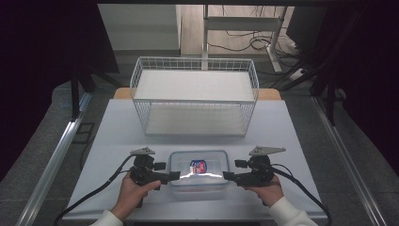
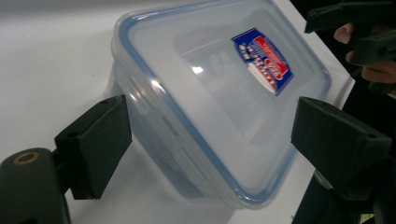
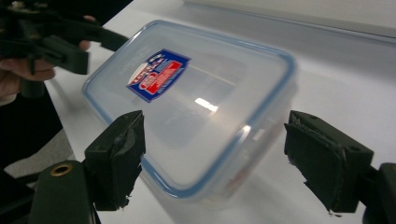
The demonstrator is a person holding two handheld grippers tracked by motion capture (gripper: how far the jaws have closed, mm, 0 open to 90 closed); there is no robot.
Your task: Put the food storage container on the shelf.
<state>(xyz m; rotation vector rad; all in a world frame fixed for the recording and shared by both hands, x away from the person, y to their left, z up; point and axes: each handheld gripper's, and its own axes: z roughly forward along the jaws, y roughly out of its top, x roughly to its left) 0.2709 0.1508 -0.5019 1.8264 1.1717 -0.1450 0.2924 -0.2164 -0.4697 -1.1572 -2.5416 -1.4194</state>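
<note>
Where glossy, clear rectangular plastic box point(image 1: 199, 168)

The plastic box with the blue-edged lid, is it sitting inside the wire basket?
No, the plastic box sits on the white table in front of the wire basket, between the two grippers.

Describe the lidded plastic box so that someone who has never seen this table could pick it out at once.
Start at the white wire basket at the table's far side, then come toward the near edge. Centred there lies the clear plastic food container, between the left hand-held gripper and the right hand-held gripper. Its blue-rimmed lid and the blue-and-red sticker on top set it apart.
</note>
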